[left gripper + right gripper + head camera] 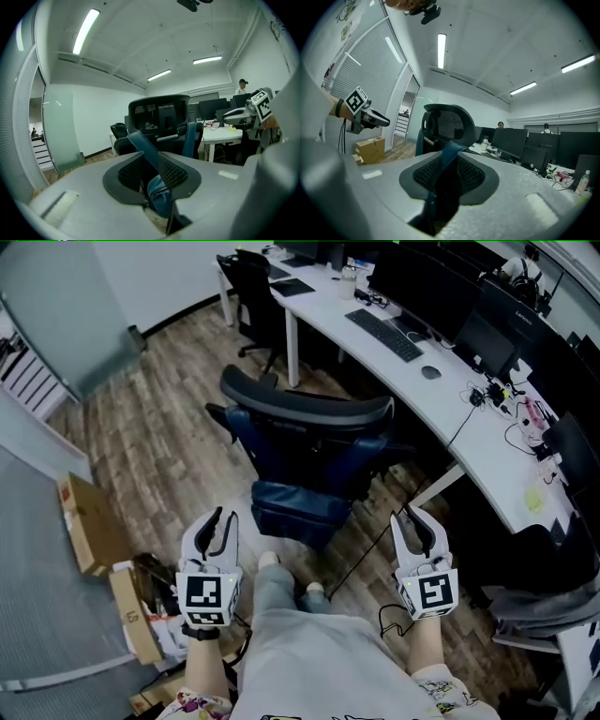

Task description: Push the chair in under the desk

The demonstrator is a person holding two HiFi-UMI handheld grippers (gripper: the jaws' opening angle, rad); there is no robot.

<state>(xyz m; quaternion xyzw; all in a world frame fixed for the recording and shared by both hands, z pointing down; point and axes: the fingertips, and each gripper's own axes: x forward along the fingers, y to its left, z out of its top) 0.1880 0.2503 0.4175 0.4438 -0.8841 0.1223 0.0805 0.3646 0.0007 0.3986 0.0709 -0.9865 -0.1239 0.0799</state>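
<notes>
With my left gripper (pixel 225 517) and right gripper (pixel 409 515) slightly parted, empty, I'd press the centre chair (pixel 309 451) evenly toward the upper-right desk (pixel 448 404).

Wooden floor (pixel 159 437) bears chair (pixel 309 442) and boxes (pixel 89 521) (cardboard, lower left); white table (pixel 487 451), upper right, bears keyboard (pixel 384 334), mouse (pixel 430 372).
</notes>
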